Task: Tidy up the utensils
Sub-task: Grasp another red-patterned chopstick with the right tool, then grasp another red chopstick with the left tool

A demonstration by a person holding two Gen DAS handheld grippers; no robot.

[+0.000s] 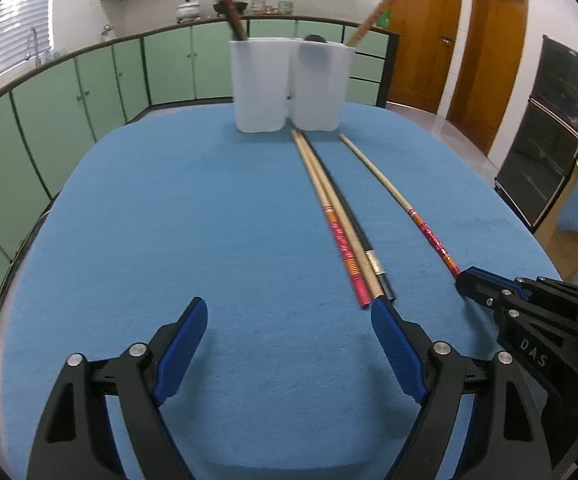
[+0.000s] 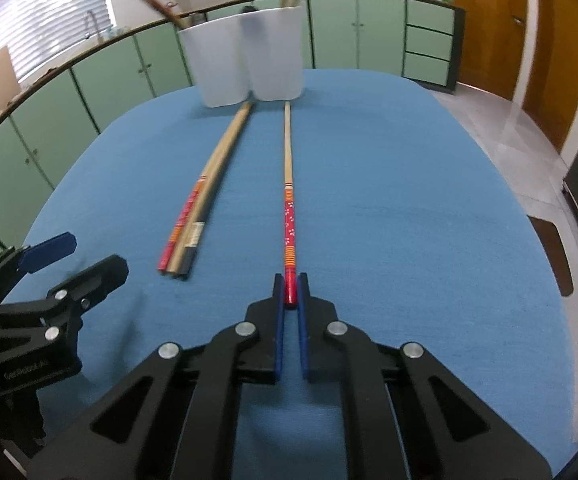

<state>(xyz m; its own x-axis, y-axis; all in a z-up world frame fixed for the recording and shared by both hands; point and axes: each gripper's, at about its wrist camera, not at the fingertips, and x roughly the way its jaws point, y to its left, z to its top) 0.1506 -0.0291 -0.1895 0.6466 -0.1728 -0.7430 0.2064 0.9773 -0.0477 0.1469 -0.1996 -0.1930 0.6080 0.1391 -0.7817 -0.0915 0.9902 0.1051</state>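
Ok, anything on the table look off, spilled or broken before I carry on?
Nothing stands out. The white holder stands upright with a few sticks in it. Three chopsticks lie bundled on the blue cloth, and the right gripper is shut on the red end of a single chopstick. The left gripper is open, holding nothing.
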